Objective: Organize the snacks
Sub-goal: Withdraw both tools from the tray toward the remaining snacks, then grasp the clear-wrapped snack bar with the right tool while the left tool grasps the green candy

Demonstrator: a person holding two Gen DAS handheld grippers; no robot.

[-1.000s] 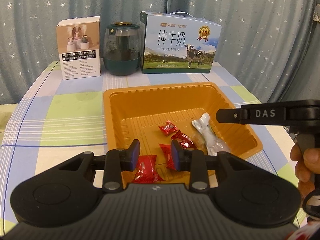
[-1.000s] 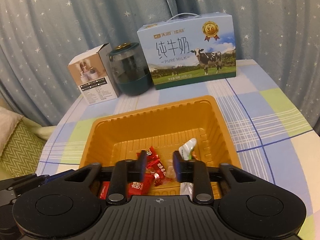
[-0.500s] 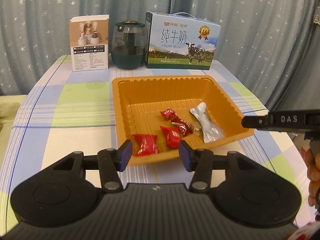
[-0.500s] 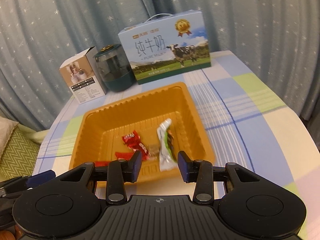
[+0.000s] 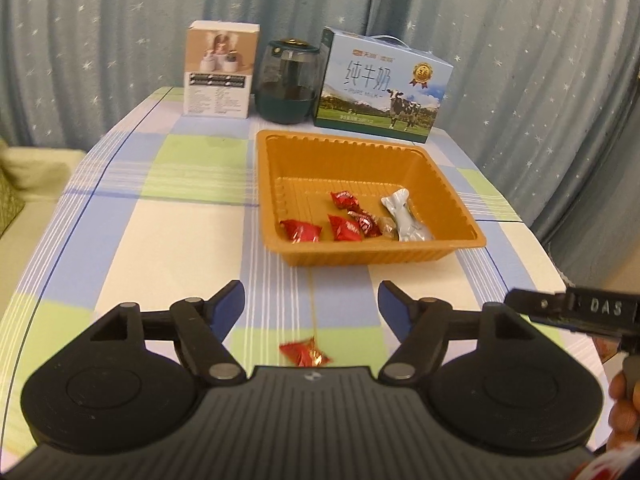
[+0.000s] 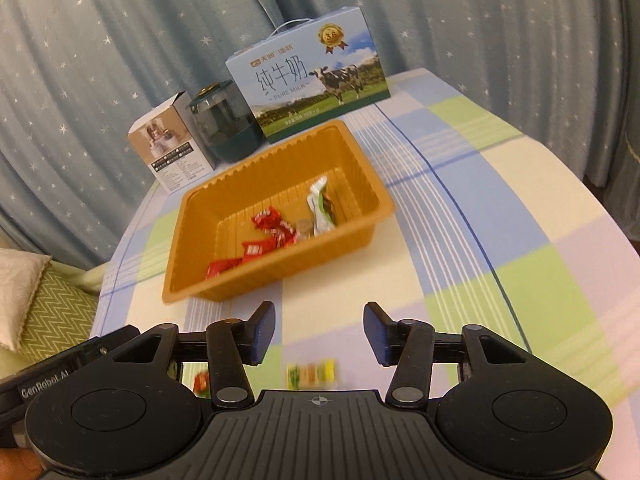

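Observation:
An orange tray (image 5: 372, 258) sits mid-table holding several red candies (image 5: 300, 231) and a white packet (image 5: 404, 220). My left gripper (image 5: 311, 300) hovers over the tablecloth in front of the tray, its jaws opening with nothing between them. A loose red candy (image 5: 306, 352) lies on the cloth just below it. My right gripper (image 6: 319, 320) hangs in front of the same tray (image 6: 280, 268), jaws opening and empty. Beneath it lie a blurred yellow-green candy (image 6: 312, 374) and a red candy (image 6: 201, 384).
A blue milk carton (image 5: 380, 92), a dark green jar (image 5: 288, 84) and a white box (image 5: 220, 70) stand at the table's back edge before a starred curtain. A zigzag cushion (image 6: 48, 312) lies left of the table. A hand (image 5: 622, 404) holds the right gripper's bar.
Both grippers have drawn back from the tray toward the near table edge, and their jaws have widened. The loose candies on the cloth have come into view.

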